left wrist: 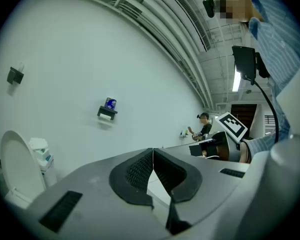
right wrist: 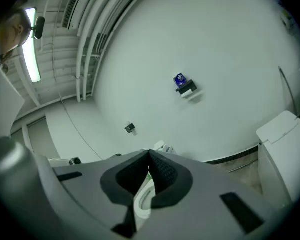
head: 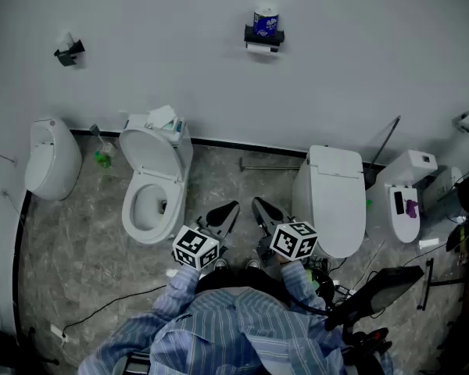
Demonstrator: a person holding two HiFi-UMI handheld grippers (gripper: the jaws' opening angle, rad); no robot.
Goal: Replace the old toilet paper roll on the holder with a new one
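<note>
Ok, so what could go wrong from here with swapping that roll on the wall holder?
1. The blue-wrapped roll stands on top of the holder; tugging the white roll beneath could knock it off, perhaps into the open toilet.
2. The left gripper and right gripper are both shut and empty; reaching in like that might just bump the paper.

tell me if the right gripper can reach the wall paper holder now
Probably not: the right gripper, shut and empty, sits by the person, the holder far off on the wall. The floor between the open toilet and the closed toilet looks free.
</note>
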